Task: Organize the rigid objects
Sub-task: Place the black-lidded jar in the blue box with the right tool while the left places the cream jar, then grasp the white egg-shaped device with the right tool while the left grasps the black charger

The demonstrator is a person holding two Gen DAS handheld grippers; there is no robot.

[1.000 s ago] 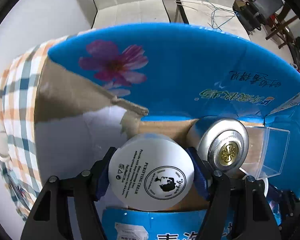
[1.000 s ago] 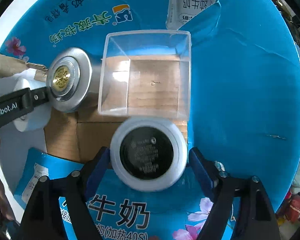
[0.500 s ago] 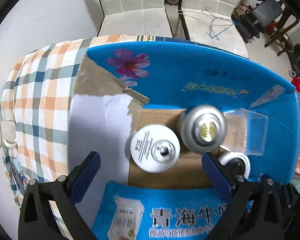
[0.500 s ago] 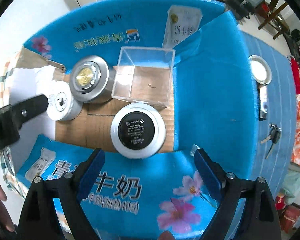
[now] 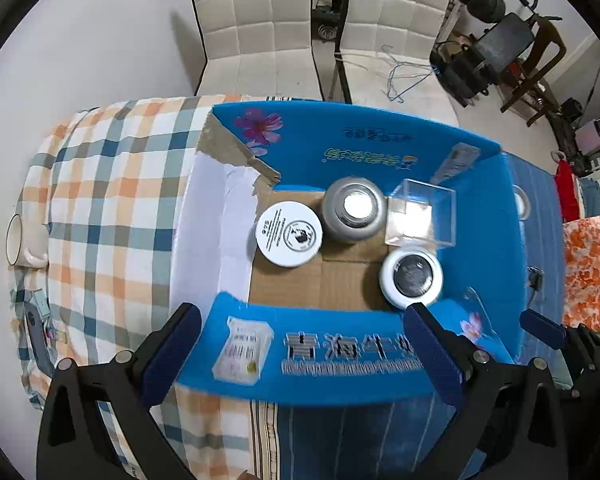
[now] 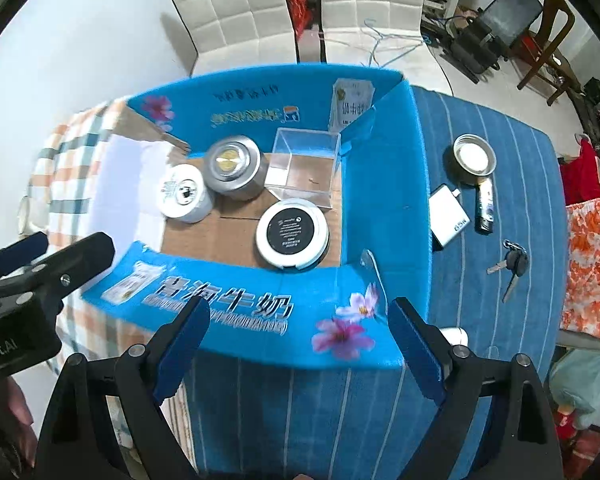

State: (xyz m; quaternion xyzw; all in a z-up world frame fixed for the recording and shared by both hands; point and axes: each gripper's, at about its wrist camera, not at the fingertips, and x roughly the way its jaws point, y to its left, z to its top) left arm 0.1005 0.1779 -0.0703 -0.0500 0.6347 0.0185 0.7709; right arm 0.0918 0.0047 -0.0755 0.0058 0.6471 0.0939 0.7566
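Note:
A blue cardboard box (image 5: pixel 492 216) (image 6: pixel 384 184) stands open on the table. Inside it sit a white cream jar (image 5: pixel 289 234) (image 6: pixel 183 193), a silver round tin (image 5: pixel 354 210) (image 6: pixel 233 167), a clear plastic cube (image 5: pixel 421 219) (image 6: pixel 305 167) and a white jar with a black lid (image 5: pixel 412 278) (image 6: pixel 292 233). My left gripper (image 5: pixel 300 354) is open and empty, above the box's near flap. My right gripper (image 6: pixel 298 344) is open and empty, also above the near flap. The left gripper shows at the left of the right wrist view (image 6: pixel 40 272).
On the blue striped cloth right of the box lie a small metal tin (image 6: pixel 474 158), a white charger (image 6: pixel 448 216), a small tube (image 6: pixel 485 206) and keys (image 6: pixel 512 266). A white mug (image 5: pixel 24 240) sits on the plaid cloth at left. Two white chairs (image 5: pixel 260 28) stand behind the table.
My left gripper let go of the white cream jar and my right gripper let go of the black-lidded jar. Both opened and pulled back up out of the box.

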